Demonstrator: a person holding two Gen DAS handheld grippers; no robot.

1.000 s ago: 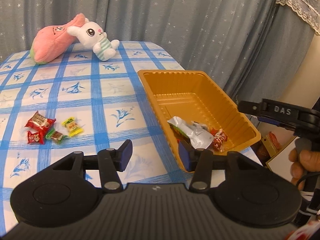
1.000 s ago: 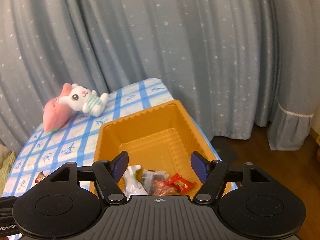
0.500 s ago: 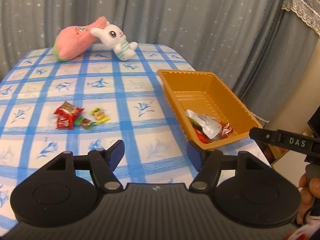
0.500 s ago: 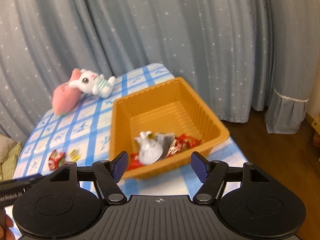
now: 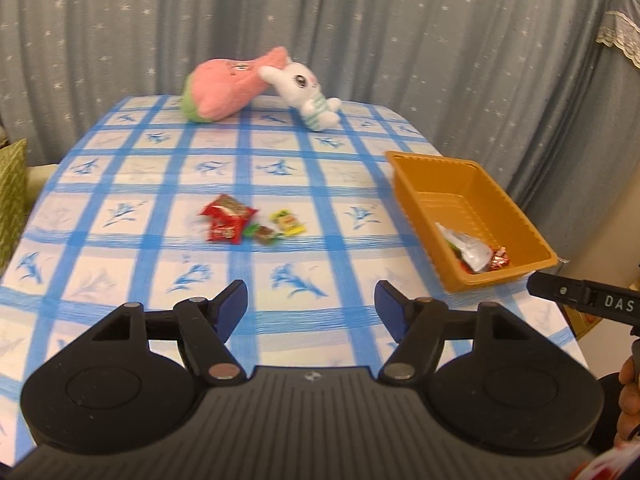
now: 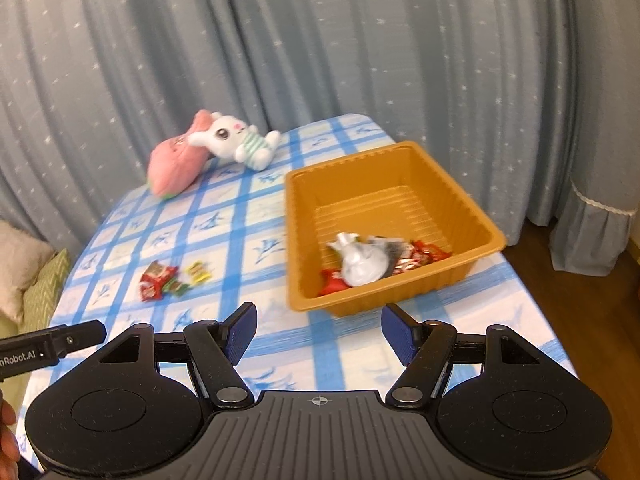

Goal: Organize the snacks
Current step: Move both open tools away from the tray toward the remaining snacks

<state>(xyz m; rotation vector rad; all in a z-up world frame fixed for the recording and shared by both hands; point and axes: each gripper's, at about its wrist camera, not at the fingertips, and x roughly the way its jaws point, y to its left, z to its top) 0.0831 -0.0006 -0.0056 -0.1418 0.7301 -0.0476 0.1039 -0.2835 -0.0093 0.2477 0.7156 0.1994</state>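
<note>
Left gripper (image 5: 310, 300): jaws apart, nothing between them — they have just been opening wider. It hangs over the near part of the table (image 5: 120, 176), touching nothing. At the right edge of the left view, a finger of the other gripper pokes in, with part of a hand (image 5: 628, 396) below it.

Right gripper (image 6: 318, 332): jaws apart too, empty, above the near table edge just short of the tray (image 6: 296, 240). Tip of the left gripper shows at the far left of this view.

Next out — loose snacks on the blue-checked cloth, mid-table, well left of the tray: two red packets (image 5: 226, 222) overlapping, a small brown-green candy (image 5: 264, 234) just beside them, a yellow candy (image 5: 289, 222) just past that. All lie flat, close together.

Tray is orange plastic and sits at the table's right side, one corner near the edge. In its near end: a crumpled silver wrapper (image 6: 360, 260) on top of red packets (image 6: 332, 284), more red and foil pieces (image 6: 424, 254) to its right. Far half of the tray is bare.

Far end of the table: a pink plush (image 5: 224, 88) lying on its side, a white bunny plush (image 5: 304, 92) leaning against it. Grey-blue star curtain (image 5: 360, 40) behind. Green cushion (image 5: 12, 192) off the left edge.
</note>
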